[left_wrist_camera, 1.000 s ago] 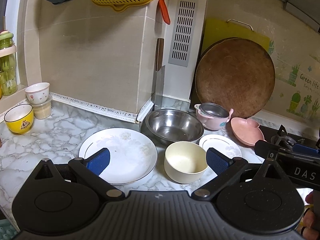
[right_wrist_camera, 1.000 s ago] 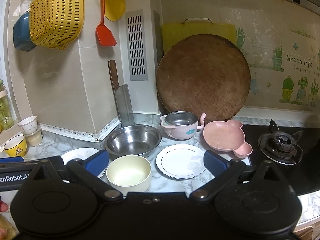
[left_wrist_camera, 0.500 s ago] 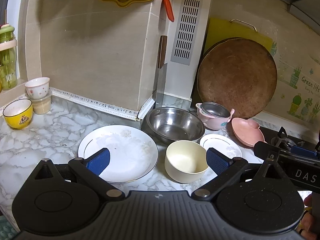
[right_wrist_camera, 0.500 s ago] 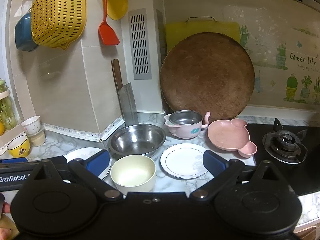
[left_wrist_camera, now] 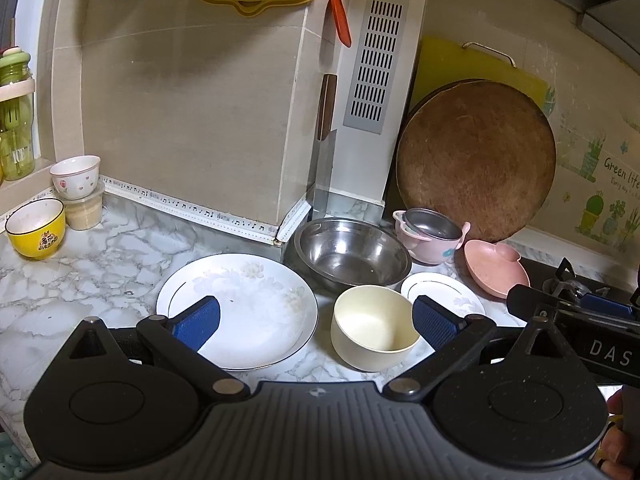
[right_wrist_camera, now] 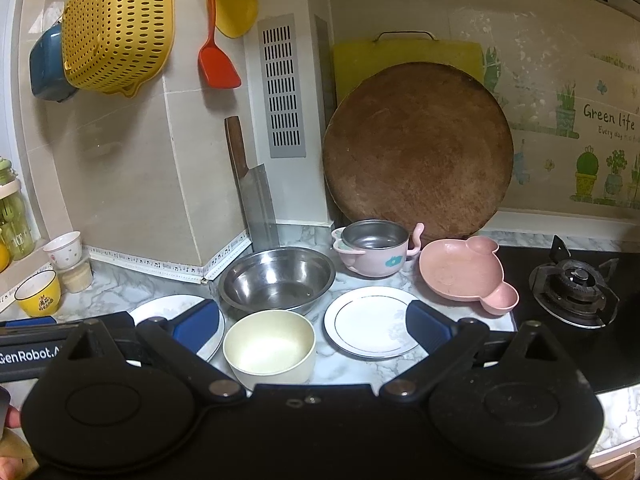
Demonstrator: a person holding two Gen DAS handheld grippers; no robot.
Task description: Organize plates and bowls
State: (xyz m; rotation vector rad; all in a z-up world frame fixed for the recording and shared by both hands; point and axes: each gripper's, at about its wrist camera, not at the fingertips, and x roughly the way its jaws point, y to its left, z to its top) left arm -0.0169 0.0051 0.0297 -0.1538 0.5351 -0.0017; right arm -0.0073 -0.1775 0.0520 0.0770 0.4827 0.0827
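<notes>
On the marble counter lie a large white plate (left_wrist_camera: 248, 304) (right_wrist_camera: 168, 308), a cream bowl (left_wrist_camera: 374, 326) (right_wrist_camera: 270, 346), a steel bowl (left_wrist_camera: 352, 254) (right_wrist_camera: 278, 280), a small white plate (left_wrist_camera: 444, 296) (right_wrist_camera: 370, 322), a pink pot with a steel insert (left_wrist_camera: 430, 236) (right_wrist_camera: 376, 246) and a pink mouse-shaped dish (left_wrist_camera: 496, 266) (right_wrist_camera: 464, 274). My left gripper (left_wrist_camera: 316, 322) is open and empty, above the large plate and cream bowl. My right gripper (right_wrist_camera: 314, 326) is open and empty, above the cream bowl and small plate.
A yellow cup (left_wrist_camera: 36, 228), a white cup on a small jar (left_wrist_camera: 76, 178) stand at left. A cleaver (right_wrist_camera: 252, 188) and round wooden board (right_wrist_camera: 418, 152) lean on the wall. A gas burner (right_wrist_camera: 576, 284) is at right. A yellow colander (right_wrist_camera: 116, 28) hangs above.
Both grippers have shifted slightly; the views have drifted a little, the left one toward the left and up. No dish has moved and both grippers stay open.
</notes>
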